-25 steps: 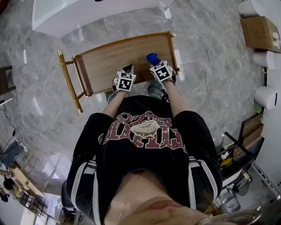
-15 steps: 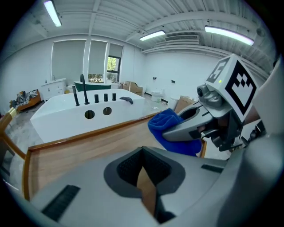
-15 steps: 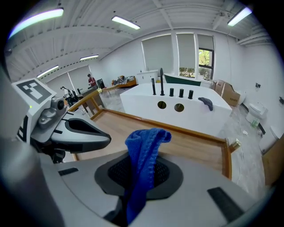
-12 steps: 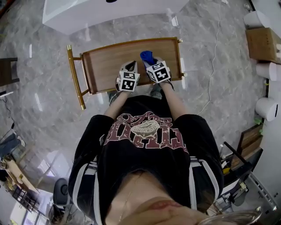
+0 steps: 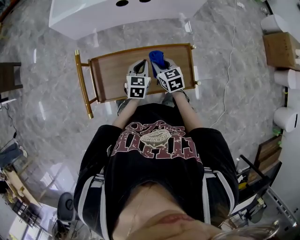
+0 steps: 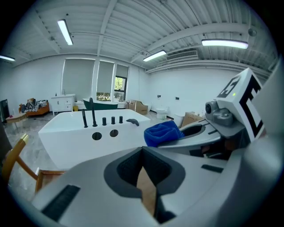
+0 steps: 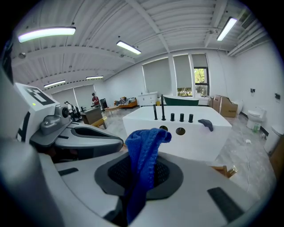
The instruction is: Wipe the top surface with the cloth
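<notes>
A wooden table top (image 5: 110,70) on a gold frame stands in front of me. My right gripper (image 5: 160,61) is over the table's right half, shut on a blue cloth (image 5: 156,57). In the right gripper view the blue cloth (image 7: 144,157) sticks out from between the pads. My left gripper (image 5: 139,66) is close beside it on the left, shut with nothing in it. In the left gripper view a sliver of wooden table top (image 6: 146,188) shows under the left gripper (image 6: 144,177), with the blue cloth (image 6: 162,132) to its right. Whether the cloth touches the wood is hidden.
A white bathtub (image 5: 122,14) with black taps stands just beyond the table's far edge. Cardboard boxes (image 5: 279,35) and white rolls (image 5: 285,104) line the right wall. A white cable (image 5: 228,51) trails on the marble floor. A dark stool (image 5: 9,77) is at the left.
Both grippers have moved forward from the table's near edge to over its middle, carrying the blue cloth with them. They now sit closer together.
</notes>
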`<move>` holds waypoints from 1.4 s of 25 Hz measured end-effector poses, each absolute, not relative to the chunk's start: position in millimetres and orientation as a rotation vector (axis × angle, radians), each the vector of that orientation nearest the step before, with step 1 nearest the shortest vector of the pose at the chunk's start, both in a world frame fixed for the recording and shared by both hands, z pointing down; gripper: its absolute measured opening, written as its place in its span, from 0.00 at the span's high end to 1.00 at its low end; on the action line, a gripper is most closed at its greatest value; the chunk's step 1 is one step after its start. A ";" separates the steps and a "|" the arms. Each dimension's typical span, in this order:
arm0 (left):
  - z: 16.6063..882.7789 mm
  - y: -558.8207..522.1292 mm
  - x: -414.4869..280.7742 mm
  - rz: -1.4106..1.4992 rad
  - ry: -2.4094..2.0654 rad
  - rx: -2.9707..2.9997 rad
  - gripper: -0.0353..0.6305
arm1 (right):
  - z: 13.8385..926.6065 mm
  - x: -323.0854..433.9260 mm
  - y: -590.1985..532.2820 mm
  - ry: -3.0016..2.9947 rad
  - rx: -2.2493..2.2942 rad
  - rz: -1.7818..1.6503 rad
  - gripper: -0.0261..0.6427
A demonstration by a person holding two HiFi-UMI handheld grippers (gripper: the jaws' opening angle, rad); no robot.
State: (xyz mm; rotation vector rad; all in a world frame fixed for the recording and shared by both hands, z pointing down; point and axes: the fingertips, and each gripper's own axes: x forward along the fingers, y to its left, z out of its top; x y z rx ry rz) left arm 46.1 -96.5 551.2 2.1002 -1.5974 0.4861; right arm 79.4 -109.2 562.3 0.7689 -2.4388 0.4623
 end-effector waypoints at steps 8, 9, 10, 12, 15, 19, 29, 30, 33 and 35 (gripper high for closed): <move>506.4 -107.6 45.7 0.387 -1.619 2.157 0.87 | 517.9 77.2 -120.9 -2.496 0.818 0.360 0.86; 501.1 -108.0 45.3 0.382 -1.621 2.164 0.87 | 510.8 76.1 -120.7 -2.512 0.821 0.362 0.86; 495.3 -108.3 44.3 0.376 -1.627 2.170 0.87 | 502.9 74.9 -120.4 -2.529 0.827 0.365 0.86; 481.3 -109.8 41.4 0.356 -1.646 2.181 0.87 | 485.3 73.7 -120.9 -2.563 0.848 0.361 0.86; 460.1 -111.9 36.1 0.320 -1.681 2.194 0.87 | 458.3 70.7 -123.5 -2.610 0.890 0.328 0.86; 434.1 -113.1 31.1 0.305 -1.713 2.214 0.87 | 420.9 58.1 -126.2 -2.669 0.919 0.221 0.86; 357.4 -114.9 22.6 0.211 -1.820 2.322 0.87 | 344.8 43.5 -126.6 -2.784 0.958 0.043 0.86; 352.3 -114.7 21.2 0.195 -1.826 2.325 0.87 | 340.6 43.7 -126.9 -2.788 0.964 0.033 0.86; 337.7 -113.0 16.5 0.186 -1.859 2.342 0.87 | 327.7 44.5 -127.7 -2.805 0.984 0.007 0.86; 328.9 -112.8 15.0 0.190 -1.882 2.358 0.87 | 319.5 46.2 -128.9 -2.822 0.999 -0.006 0.86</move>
